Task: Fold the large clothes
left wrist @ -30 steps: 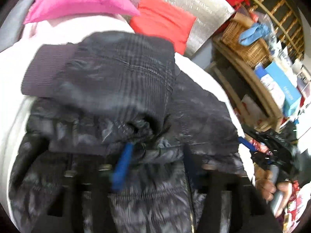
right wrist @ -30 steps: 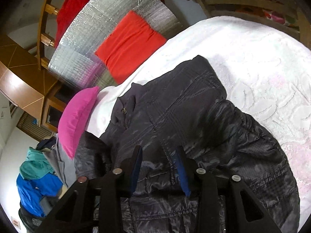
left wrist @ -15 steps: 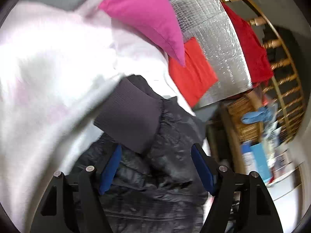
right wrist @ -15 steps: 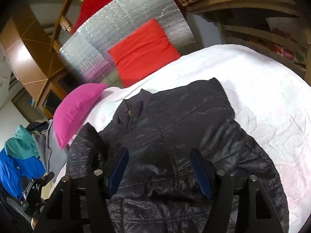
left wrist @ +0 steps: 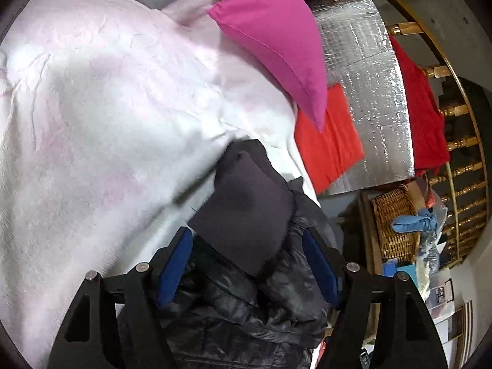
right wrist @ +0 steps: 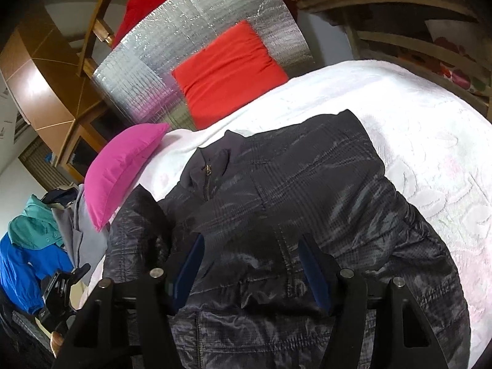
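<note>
Black jacket lies zipped on the white blanket, collar toward the pink pillow. Left gripper wide, straddling the ribbed cuff, gripping nothing. Right gripper closing over the front (pads clear). Pinch both layers before lifting.

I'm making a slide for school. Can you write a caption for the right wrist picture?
Open tongs hover over a dark quilted jacket spread on a white bedspread.
</note>
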Available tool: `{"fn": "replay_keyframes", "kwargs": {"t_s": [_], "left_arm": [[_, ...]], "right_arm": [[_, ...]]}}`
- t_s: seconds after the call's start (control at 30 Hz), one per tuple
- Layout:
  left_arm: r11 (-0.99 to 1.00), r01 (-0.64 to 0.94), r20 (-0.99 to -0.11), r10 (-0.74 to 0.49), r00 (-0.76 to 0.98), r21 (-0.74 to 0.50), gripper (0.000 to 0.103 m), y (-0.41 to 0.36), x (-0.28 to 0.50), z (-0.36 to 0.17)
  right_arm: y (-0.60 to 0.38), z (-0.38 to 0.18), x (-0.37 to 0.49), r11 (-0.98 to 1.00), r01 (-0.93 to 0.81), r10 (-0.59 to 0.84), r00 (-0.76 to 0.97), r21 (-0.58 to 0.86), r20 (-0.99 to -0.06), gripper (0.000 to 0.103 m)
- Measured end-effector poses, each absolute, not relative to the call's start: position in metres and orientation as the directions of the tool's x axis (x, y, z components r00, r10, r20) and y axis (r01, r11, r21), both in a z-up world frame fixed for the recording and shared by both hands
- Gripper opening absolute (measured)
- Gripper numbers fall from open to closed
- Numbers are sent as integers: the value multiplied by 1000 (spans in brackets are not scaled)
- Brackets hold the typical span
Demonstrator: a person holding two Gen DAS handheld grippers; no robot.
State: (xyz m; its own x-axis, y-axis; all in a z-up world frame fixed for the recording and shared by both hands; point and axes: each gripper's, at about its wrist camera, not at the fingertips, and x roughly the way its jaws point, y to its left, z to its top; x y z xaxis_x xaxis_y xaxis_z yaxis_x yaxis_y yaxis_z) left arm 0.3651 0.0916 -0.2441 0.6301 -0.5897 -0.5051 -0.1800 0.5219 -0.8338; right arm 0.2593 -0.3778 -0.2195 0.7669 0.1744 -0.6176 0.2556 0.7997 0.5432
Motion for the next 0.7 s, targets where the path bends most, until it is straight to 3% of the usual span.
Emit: {"fn": "replay_keyframes", "kwargs": {"t_s": [0.27, 0.3, 0.33, 0.37, 0.47, 0.7], "left_arm": [[511, -175, -501, -617, 607, -841, 73, 76, 385, -254], [507, -175, -496, -615, 613, -844, 71, 77, 386, -255], [505, -170, -491, -612, 621, -846, 59, 79, 385, -256], [510, -154, -482, -609, 631, -846, 40, 79, 387, -253], [553, -56, -455, -619, 640, -831, 8, 69, 391, -236], [653, 213, -399, -654, 642, -727, 8, 13, 375, -182]], "right_arm": [[-376, -224, 260, 805, 264, 169, 756, 531, -632, 61], [-376, -224, 260, 806, 263, 169, 756, 531, -632, 57], [-376, -224, 260, 806, 263, 169, 756, 530, -632, 50], [-376, -224, 260, 807, 266, 165, 755, 527, -634, 48], [-378, -223, 258, 806, 278, 148, 760, 523, -633, 46], [-380, -224, 261, 800, 275, 160, 760, 534, -630, 42]]}}
